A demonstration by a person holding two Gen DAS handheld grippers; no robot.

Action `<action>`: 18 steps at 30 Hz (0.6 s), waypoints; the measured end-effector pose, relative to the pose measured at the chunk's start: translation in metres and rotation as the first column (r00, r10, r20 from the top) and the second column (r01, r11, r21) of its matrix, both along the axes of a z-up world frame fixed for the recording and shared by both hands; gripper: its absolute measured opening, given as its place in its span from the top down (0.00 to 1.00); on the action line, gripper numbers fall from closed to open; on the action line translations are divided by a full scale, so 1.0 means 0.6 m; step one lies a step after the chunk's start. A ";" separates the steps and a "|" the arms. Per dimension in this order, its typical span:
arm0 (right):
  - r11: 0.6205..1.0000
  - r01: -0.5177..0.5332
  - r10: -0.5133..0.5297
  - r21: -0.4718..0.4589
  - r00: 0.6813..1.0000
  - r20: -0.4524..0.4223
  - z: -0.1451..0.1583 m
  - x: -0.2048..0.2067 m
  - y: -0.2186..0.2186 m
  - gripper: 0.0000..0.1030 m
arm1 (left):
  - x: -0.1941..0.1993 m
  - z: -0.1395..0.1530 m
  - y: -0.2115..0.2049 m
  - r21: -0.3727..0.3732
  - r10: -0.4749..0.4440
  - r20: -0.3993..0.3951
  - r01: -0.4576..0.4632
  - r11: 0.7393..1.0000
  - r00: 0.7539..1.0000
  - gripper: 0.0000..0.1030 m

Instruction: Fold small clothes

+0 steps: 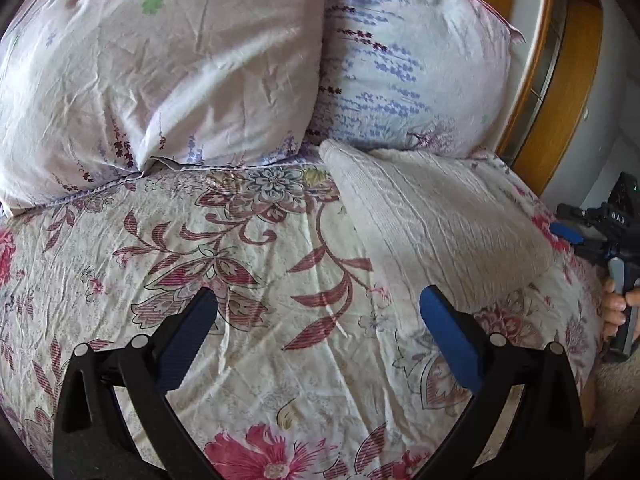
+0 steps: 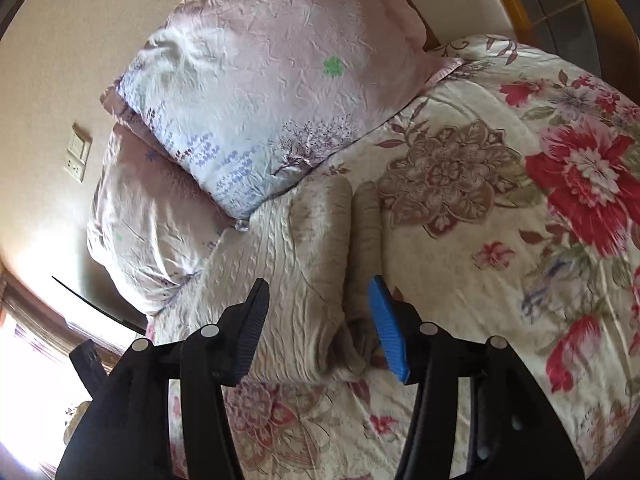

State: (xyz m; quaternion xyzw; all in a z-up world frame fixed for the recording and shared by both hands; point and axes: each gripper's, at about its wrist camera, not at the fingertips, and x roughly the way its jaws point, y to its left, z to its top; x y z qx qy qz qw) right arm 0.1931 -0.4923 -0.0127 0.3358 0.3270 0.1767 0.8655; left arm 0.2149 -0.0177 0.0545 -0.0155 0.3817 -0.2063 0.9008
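A cream ribbed knit garment [image 1: 436, 220] lies folded on the floral bedspread, near the pillows. In the right wrist view it [image 2: 304, 264] shows as a thick folded bundle with a narrow roll along its right side. My left gripper [image 1: 318, 300] is open and empty above the bedspread, left of the garment. My right gripper [image 2: 318, 292] is open, its jaws on either side of the garment's near end, not closed on it. The right gripper also shows at the right edge of the left wrist view [image 1: 588, 232].
Two large pillows [image 1: 160, 64] [image 1: 400, 60] lean at the head of the bed, just behind the garment. The floral bedspread [image 1: 248, 264] covers the bed. A wooden headboard frame [image 1: 560, 92] stands at the right. A wall switch [image 2: 78, 152] is on the wall.
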 end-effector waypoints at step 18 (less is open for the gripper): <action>1.000 -0.012 0.011 -0.002 0.997 -0.074 -0.016 0.169 0.031 0.91 | 0.053 -0.009 -0.150 0.289 0.017 0.134 -0.056 0.956 0.991 0.02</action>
